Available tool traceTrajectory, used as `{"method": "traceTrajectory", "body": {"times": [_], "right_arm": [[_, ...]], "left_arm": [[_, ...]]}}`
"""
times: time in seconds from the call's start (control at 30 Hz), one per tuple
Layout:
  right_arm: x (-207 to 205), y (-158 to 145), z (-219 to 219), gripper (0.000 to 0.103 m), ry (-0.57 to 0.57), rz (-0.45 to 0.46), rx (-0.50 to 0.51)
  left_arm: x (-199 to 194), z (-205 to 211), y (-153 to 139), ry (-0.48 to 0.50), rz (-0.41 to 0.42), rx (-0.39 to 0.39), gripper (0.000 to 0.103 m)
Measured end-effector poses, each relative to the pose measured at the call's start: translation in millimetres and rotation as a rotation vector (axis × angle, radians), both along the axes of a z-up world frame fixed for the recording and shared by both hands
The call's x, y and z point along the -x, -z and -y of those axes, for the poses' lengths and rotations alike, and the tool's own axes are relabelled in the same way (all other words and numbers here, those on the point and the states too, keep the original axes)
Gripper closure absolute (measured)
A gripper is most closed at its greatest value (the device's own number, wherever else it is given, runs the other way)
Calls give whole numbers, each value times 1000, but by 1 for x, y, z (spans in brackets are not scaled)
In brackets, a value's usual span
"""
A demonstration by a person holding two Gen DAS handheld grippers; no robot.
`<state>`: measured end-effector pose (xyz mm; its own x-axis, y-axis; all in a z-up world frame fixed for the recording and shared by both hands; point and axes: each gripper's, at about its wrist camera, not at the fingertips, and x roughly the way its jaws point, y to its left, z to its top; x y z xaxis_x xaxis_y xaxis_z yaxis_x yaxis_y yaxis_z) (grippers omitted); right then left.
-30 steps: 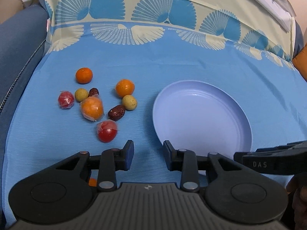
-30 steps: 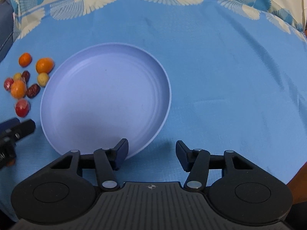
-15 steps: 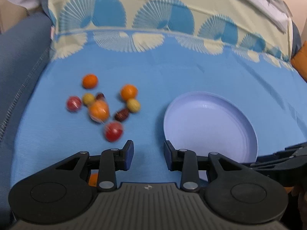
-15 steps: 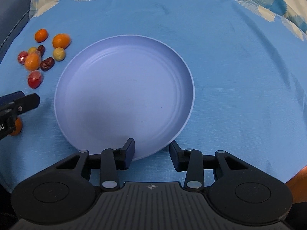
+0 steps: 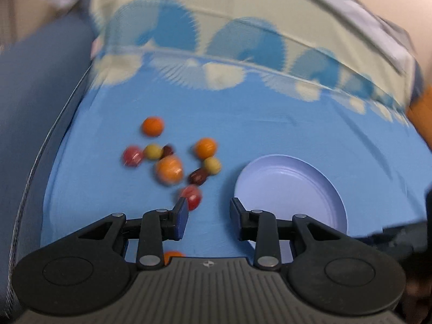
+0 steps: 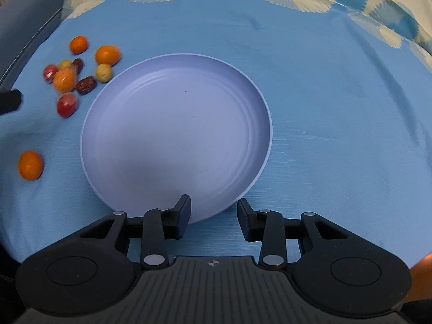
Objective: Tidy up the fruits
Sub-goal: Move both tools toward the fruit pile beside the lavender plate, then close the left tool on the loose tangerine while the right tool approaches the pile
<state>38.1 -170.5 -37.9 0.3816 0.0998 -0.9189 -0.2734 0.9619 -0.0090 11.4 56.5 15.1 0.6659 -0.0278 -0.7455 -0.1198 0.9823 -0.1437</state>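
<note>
A pale lavender plate (image 6: pixel 175 124) sits on a blue cloth (image 6: pixel 324 108) with a cream fan-patterned border, and it holds nothing. To its left lies a small cluster of fruits: two oranges at the far side (image 6: pixel 78 44) (image 6: pixel 107 55), a larger wrapped orange (image 6: pixel 64 80), two yellowish round fruits (image 6: pixel 103 72), two dark red dates (image 6: pixel 85 85), and two red wrapped tomatoes (image 6: pixel 67 104), one of them nearest the plate's rim. One more orange (image 6: pixel 30 165) lies apart from the rest, nearer the viewer, on the plate's left.

The right claw (image 6: pixel 213 210) hovers over the plate's near rim, its jaws closing with only the plate's edge showing between them, not gripped. The left claw (image 5: pixel 208 212) hangs over bare cloth between the fruit cluster and the plate, partly open and holding nothing; the nearest red tomato (image 5: pixel 192 197) shows just beyond its left finger. The left wrist view is blurred.
</note>
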Motion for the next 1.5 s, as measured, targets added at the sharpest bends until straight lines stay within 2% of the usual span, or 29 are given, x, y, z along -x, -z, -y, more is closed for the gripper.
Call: {"method": "traceTrajectory", "body": {"times": [0.13,0.23,0.33,0.4,0.47,0.53,0.6,0.7,0.8,1.0,1.03,1.1,1.17,1.3,1.4,1.47,1.5], "right_arm": [[3,0,-2,66,-22,3,29],[-1,-4,3,65,-7,10,44],[-3,-5,8,65,8,18,62],[-4,-4,9,64,13,20,67],[-4,-5,9,58,13,29,68],[-5,-9,10,38,27,53,72],[-5,-15,12,32,47,91,81],[-6,-21,15,32,77,127,92],[-8,-26,15,32,93,167,43],[-5,-44,11,33,105,315,-71],[-4,-48,14,33,113,335,-94],[-1,-51,18,33,124,363,-145],[1,-54,18,33,140,376,-203],[7,-58,14,32,142,426,-251],[10,-55,6,33,105,450,-173],[11,-52,2,34,92,448,-127],[9,-50,2,38,86,434,-120]], "left_arm": [[-11,-24,12,-94,-100,40,66],[-16,-25,22,-103,-178,4,63],[-17,-21,29,-93,-213,-25,49],[-19,-17,32,-88,-233,-49,46],[-19,-15,36,-90,-257,-61,41],[-20,-17,41,-101,-285,-77,41],[-20,-18,45,-100,-305,-74,41],[-19,-16,48,-85,-323,-73,41],[-20,-15,49,-82,-327,-84,41],[-22,-12,51,-74,-333,-97,47],[-23,-12,51,-73,-330,-96,50],[-23,-12,50,-79,-317,-86,66],[-23,-14,47,-93,-301,-88,69],[-22,-23,40,-110,-265,-23,69],[-27,-36,33,-124,-262,62,69],[-35,-54,26,-141,-275,146,69],[-39,-62,21,-145,-271,158,69]]}}
